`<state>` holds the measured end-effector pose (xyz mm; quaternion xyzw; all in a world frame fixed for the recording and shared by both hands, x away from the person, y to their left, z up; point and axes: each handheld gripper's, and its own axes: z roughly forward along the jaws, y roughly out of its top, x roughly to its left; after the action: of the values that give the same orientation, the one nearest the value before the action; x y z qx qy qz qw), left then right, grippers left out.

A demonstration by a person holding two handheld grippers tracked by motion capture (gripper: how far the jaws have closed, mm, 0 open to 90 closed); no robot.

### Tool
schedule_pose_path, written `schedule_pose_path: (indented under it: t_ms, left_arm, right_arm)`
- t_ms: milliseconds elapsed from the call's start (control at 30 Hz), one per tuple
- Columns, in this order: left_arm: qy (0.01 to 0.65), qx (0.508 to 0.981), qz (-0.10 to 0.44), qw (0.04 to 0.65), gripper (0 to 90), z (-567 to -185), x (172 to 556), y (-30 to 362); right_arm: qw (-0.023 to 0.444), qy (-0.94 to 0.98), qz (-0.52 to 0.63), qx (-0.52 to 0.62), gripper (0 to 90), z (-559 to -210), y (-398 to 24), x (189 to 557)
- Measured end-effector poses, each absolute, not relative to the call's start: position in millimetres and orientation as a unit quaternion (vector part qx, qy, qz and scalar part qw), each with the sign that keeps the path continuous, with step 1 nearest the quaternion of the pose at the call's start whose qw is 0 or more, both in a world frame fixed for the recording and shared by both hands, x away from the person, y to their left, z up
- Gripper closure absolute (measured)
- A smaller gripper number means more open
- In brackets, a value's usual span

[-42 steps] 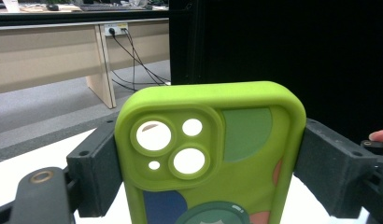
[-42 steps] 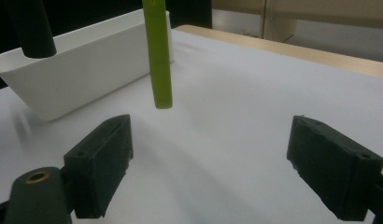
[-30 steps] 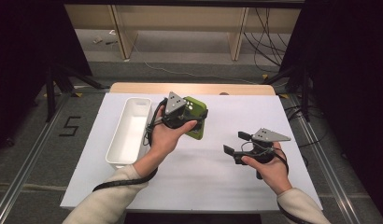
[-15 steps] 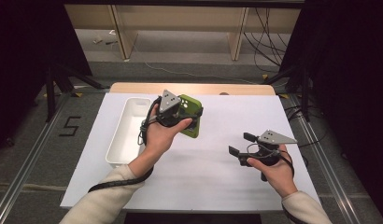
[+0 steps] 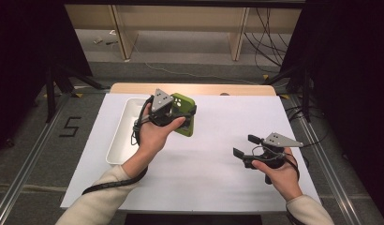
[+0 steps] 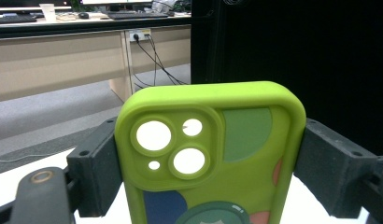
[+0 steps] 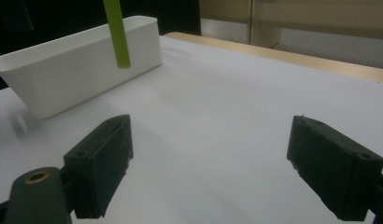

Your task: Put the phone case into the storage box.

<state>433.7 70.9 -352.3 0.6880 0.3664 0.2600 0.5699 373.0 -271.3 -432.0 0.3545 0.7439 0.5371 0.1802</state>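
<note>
The left claw (image 5: pixel 180 115) is clamped on a lime-green rubbery phone case (image 5: pixel 184 115) with a raised camera cut-out and coloured patches on its back. In the left gripper view the two black jaws press against the case's long edges, one on each side, so the case (image 6: pixel 213 154) stands upright between them with its camera holes uppermost. In the high view the case is held above the white-covered counter (image 5: pixel 213 173), just beside the right-hand wall of a long white rectangular plastic tray (image 5: pixel 122 136); the left hand (image 5: pixel 155 136) wraps the gripper body from below. In the right gripper view the case's thin green edge (image 7: pixel 117 32) hangs in front of the tray (image 7: pixel 77 60), clear of the counter surface.

The right claw (image 5: pixel 245 146) lies well apart, near the counter's right side, held by the right hand (image 5: pixel 276 171). Its jaws stand wide apart with nothing between them; the bare white counter (image 7: pixel 217 112) shows through the gap.
</note>
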Motion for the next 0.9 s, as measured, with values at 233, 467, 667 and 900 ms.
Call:
schedule_pose_path:
  t_ms: [233, 467, 667, 900]
  left_arm:
    - [0.371, 0.685, 0.264, 0.568, 16.3, -351, 434, 78]
    - [0.375, 0.682, 0.269, 0.568, 16.2, -350, 435, 85]
    - [0.380, 0.678, 0.272, 0.567, 16.3, -348, 436, 91]
    - [0.384, 0.674, 0.275, 0.568, 16.3, -345, 436, 97]
  right_arm:
    - [0.182, 0.741, 0.538, 0.357, 15.4, -432, -274, 372]
    - [0.183, 0.742, 0.535, 0.361, 15.4, -433, -277, 370]
    - [0.183, 0.740, 0.536, 0.362, 15.4, -433, -278, 369]
    - [0.183, 0.740, 0.535, 0.363, 15.4, -434, -280, 368]
